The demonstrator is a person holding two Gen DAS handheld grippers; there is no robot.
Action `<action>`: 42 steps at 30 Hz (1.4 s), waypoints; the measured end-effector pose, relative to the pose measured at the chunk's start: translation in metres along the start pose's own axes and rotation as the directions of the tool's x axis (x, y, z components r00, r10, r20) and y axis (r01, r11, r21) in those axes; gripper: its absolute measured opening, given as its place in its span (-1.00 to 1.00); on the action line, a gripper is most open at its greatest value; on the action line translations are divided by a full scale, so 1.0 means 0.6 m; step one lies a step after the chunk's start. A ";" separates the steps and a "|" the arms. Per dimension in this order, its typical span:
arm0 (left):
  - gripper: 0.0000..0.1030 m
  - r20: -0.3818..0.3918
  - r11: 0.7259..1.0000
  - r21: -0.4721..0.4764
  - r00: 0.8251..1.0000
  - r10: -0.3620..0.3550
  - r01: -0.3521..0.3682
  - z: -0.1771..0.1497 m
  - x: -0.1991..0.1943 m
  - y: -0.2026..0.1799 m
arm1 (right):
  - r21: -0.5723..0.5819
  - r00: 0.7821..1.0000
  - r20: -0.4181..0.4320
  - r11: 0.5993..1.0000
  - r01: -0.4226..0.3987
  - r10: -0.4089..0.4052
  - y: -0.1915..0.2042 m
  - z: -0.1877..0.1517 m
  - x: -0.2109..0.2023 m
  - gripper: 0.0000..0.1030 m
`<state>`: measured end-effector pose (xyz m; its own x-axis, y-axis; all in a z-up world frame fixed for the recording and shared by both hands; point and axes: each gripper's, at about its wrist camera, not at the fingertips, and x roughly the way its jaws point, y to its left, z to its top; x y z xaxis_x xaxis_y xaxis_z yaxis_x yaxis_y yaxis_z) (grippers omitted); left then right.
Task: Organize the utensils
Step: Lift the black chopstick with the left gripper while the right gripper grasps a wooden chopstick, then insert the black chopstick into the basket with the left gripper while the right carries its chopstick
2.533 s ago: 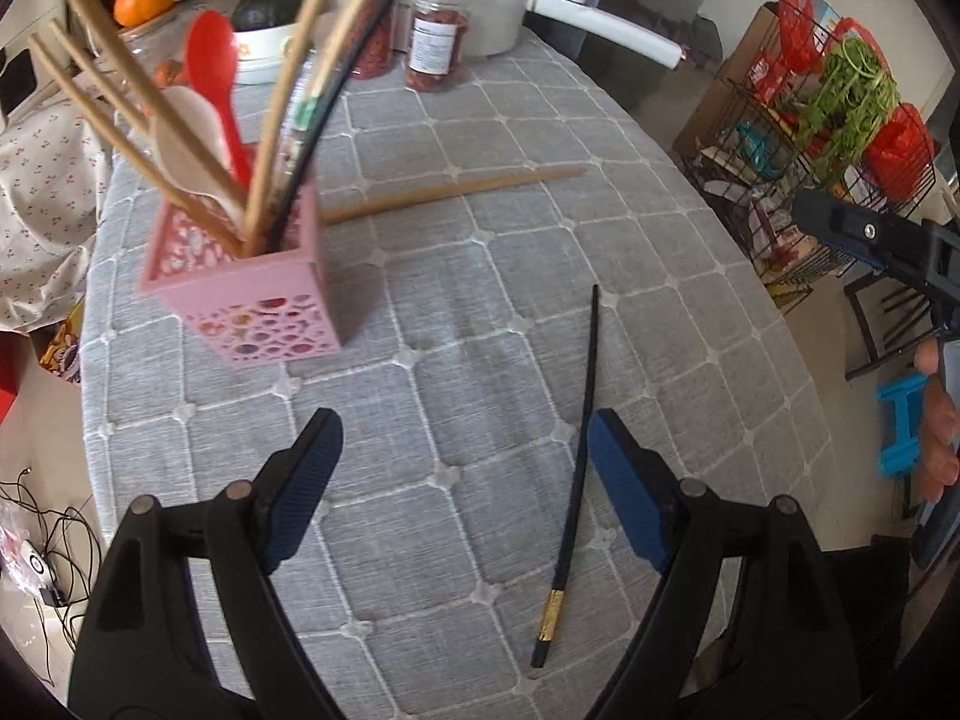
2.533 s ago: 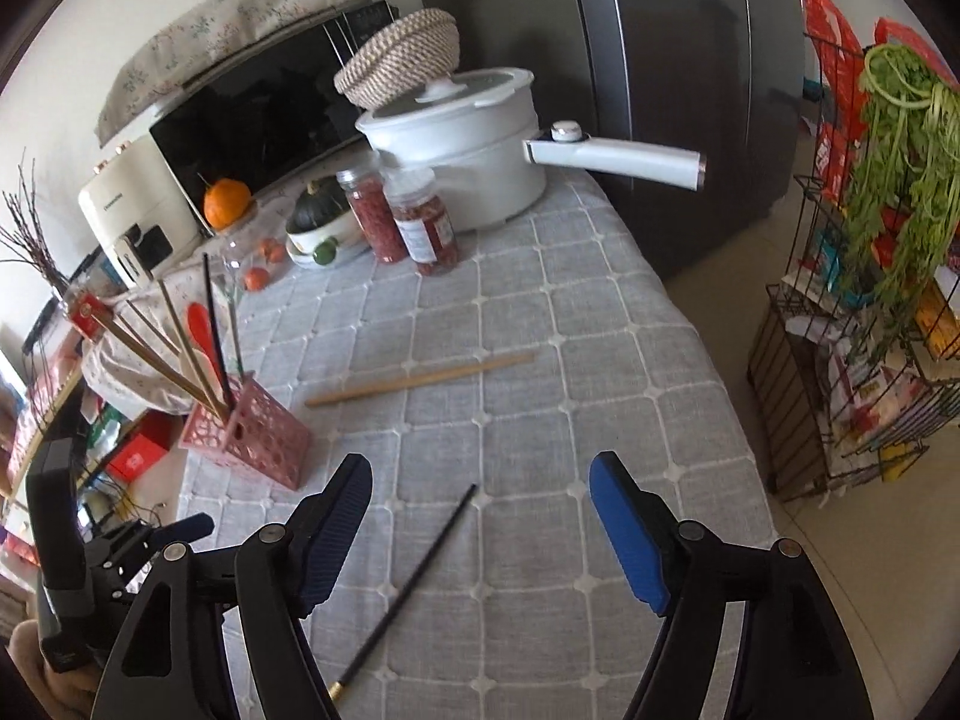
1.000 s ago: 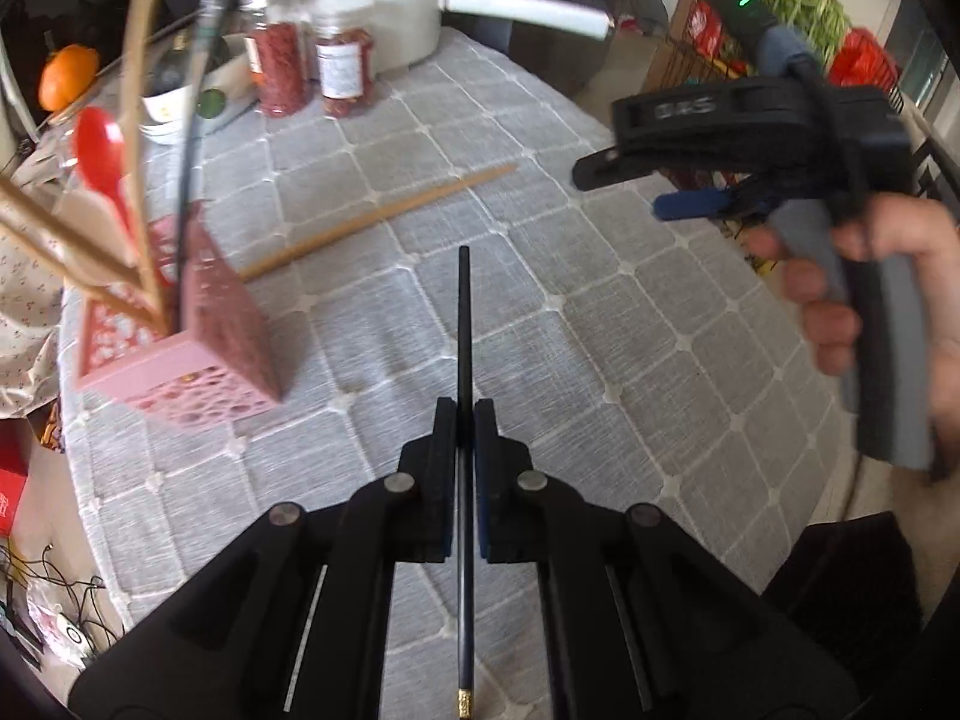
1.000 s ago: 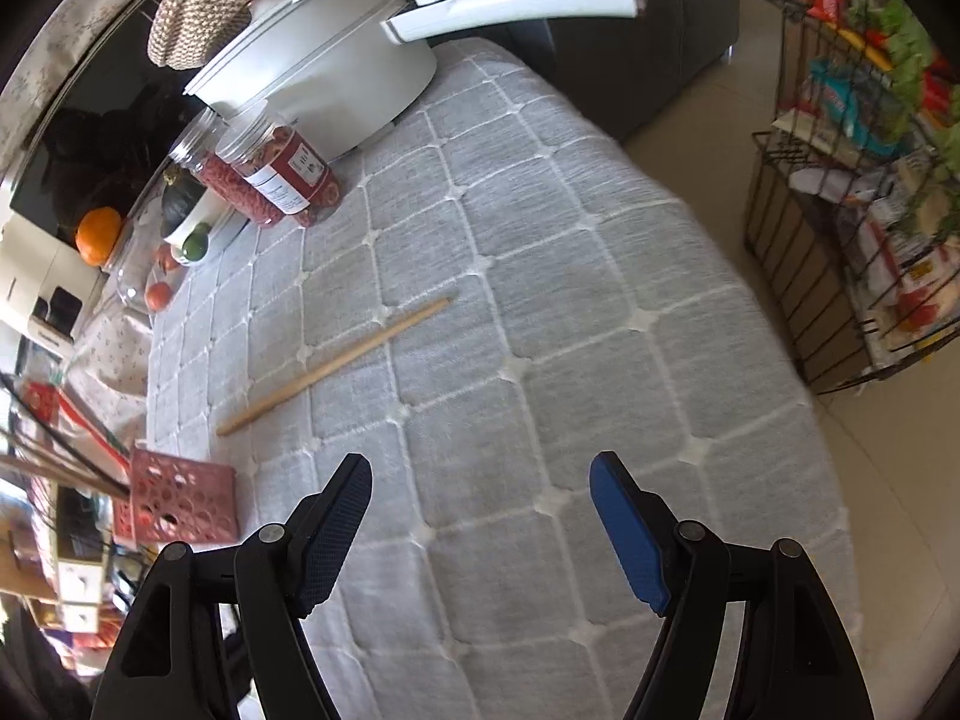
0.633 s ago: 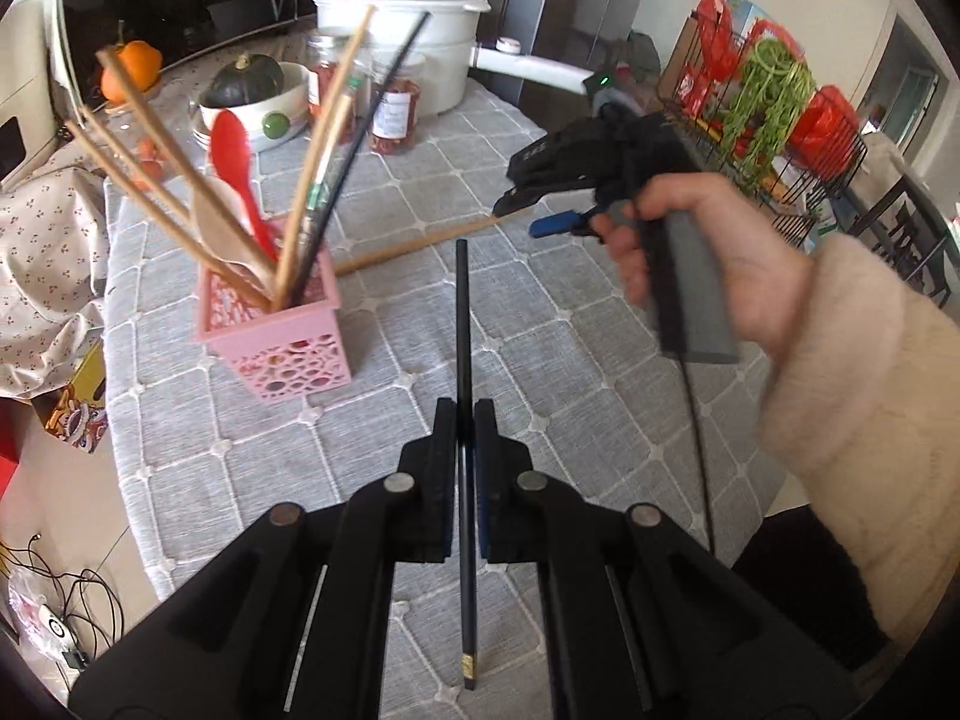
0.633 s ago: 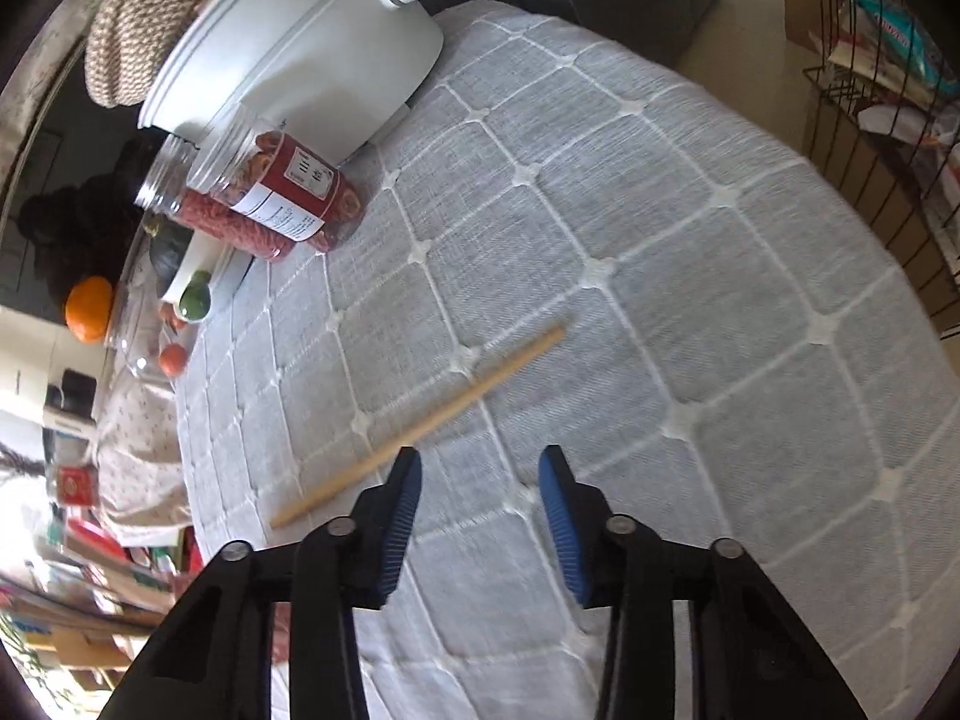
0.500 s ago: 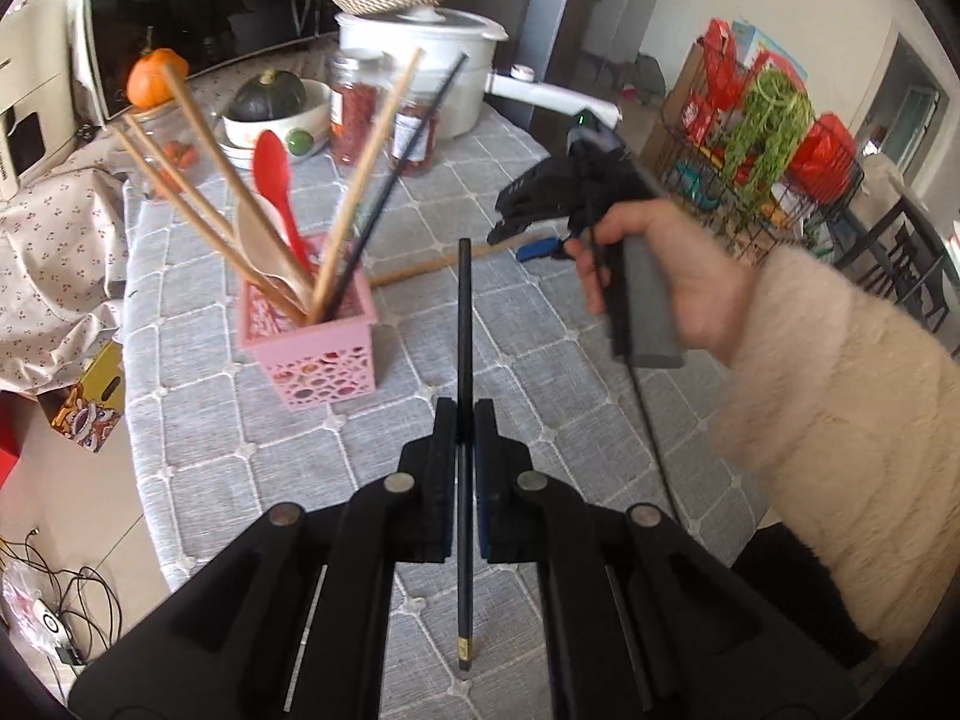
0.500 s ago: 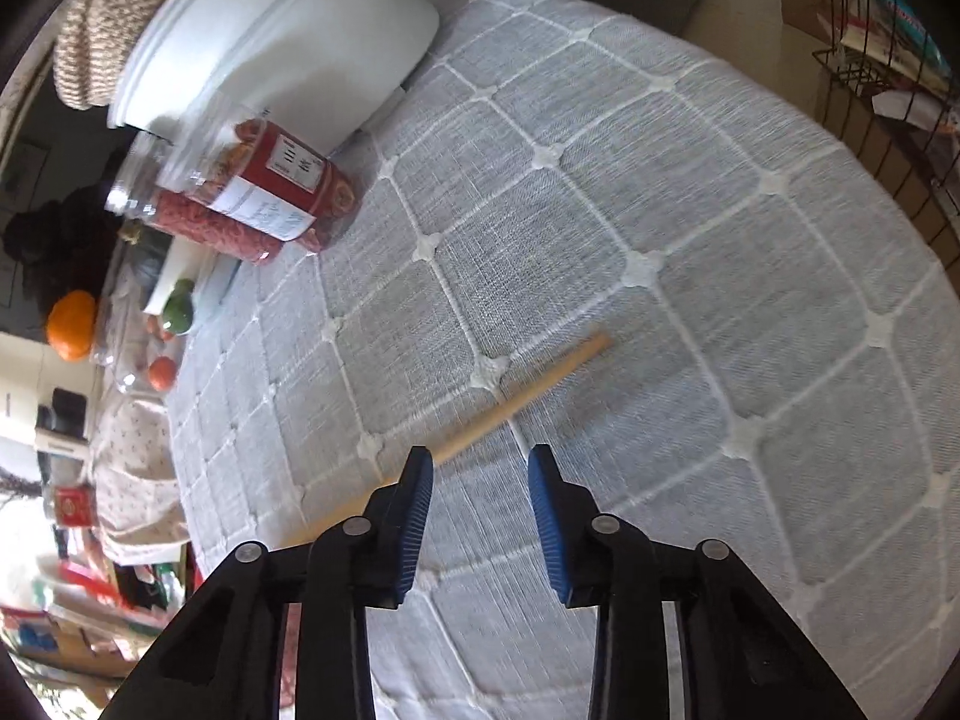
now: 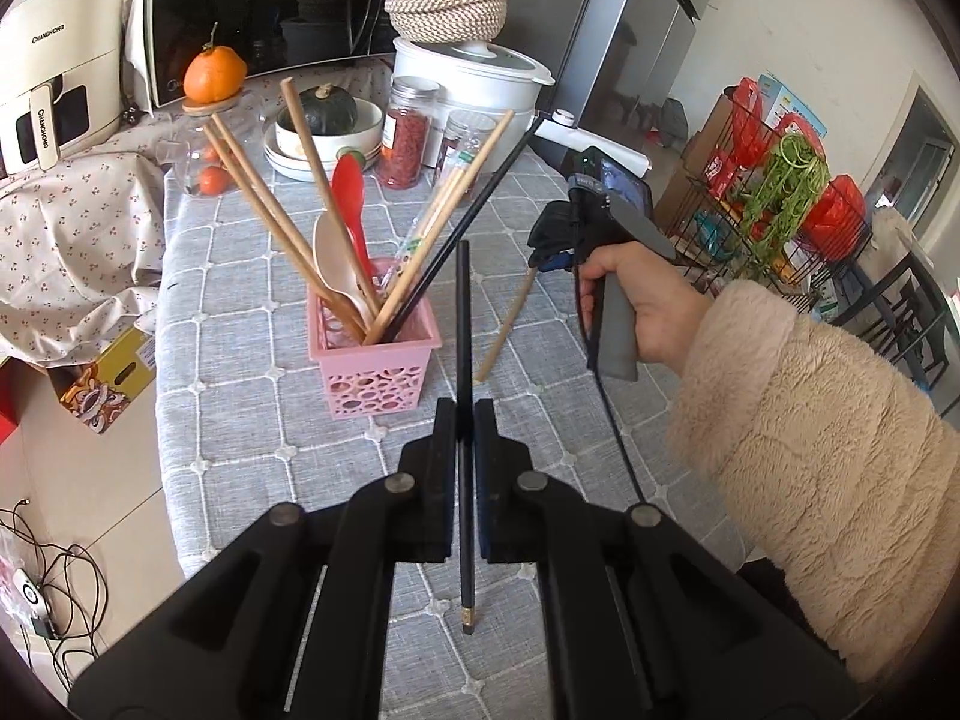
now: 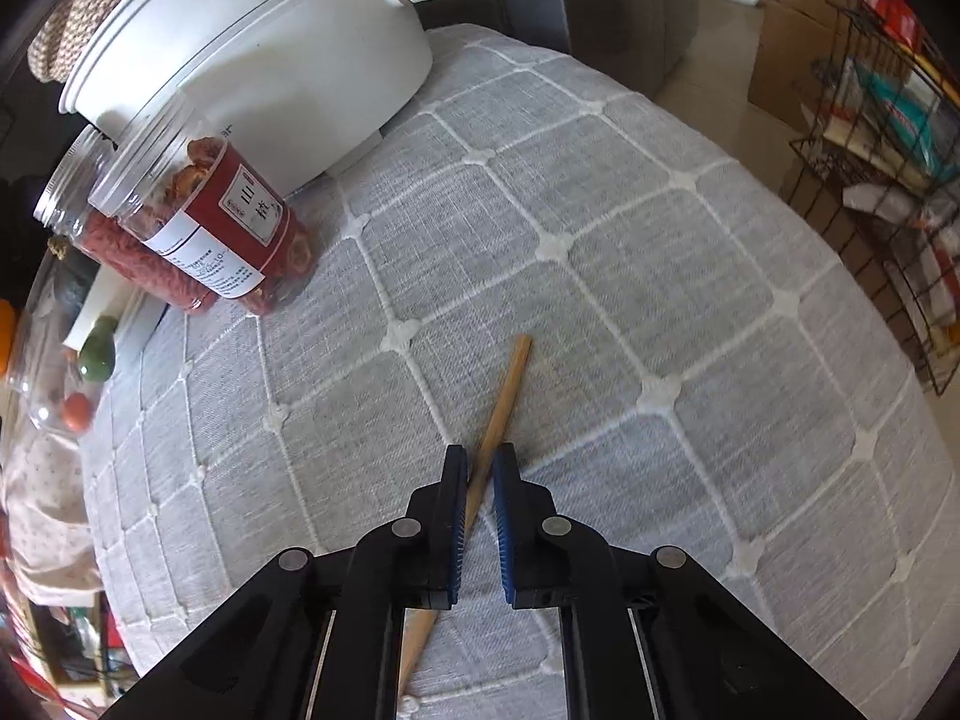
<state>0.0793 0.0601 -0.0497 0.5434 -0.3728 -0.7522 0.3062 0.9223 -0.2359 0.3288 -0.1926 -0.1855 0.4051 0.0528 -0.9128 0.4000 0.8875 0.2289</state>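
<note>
My left gripper (image 9: 463, 420) is shut on a black chopstick (image 9: 462, 324) and holds it above the table, pointing forward just right of the pink utensil basket (image 9: 375, 360). The basket holds several wooden chopsticks, a red spoon, a beige spoon and a black chopstick. My right gripper (image 10: 479, 468) is low over the grey tablecloth, its jaws narrowed around a wooden chopstick (image 10: 501, 402) with a small gap still showing. That gripper (image 9: 555, 240) and the wooden chopstick (image 9: 507, 321) also show in the left wrist view, right of the basket.
A white pot (image 10: 252, 60) with a long handle and two red-filled jars (image 10: 204, 222) stand at the back. A bowl with a dark squash (image 9: 327, 120), an orange, a microwave and a wire rack (image 9: 774, 204) off the table's right also show.
My left gripper has lifted and drawn back with the black chopstick. My right gripper has dropped onto the wooden chopstick and its jaws have narrowed around it.
</note>
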 end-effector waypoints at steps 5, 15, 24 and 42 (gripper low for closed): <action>-0.88 0.007 1.000 -0.013 1.000 0.009 -0.009 0.003 0.000 0.004 | -0.017 0.999 -0.029 1.000 -0.020 0.020 -0.041 0.011 -0.009 -0.89; -0.88 0.065 0.999 -0.018 0.997 0.033 -0.032 0.006 -0.018 -0.003 | -0.053 0.968 0.064 0.970 -0.238 0.241 -0.121 -0.027 -0.137 -0.89; -0.88 0.143 0.997 -0.031 0.987 0.079 -0.076 0.005 -0.035 -0.011 | -0.213 0.915 0.219 0.931 -0.295 0.340 -0.133 -0.094 -0.299 -0.89; -0.88 0.436 0.983 -0.157 0.887 0.154 -0.094 0.034 -0.138 0.008 | -0.484 0.804 0.342 0.825 -0.292 0.486 -0.113 -0.190 -0.475 -0.90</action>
<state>0.0516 0.0931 0.0240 0.8696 -0.2333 -0.4352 0.1278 0.9577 -0.2580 0.0923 -0.2153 0.0204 0.8015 0.3169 -0.5071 -0.1864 0.9382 0.2917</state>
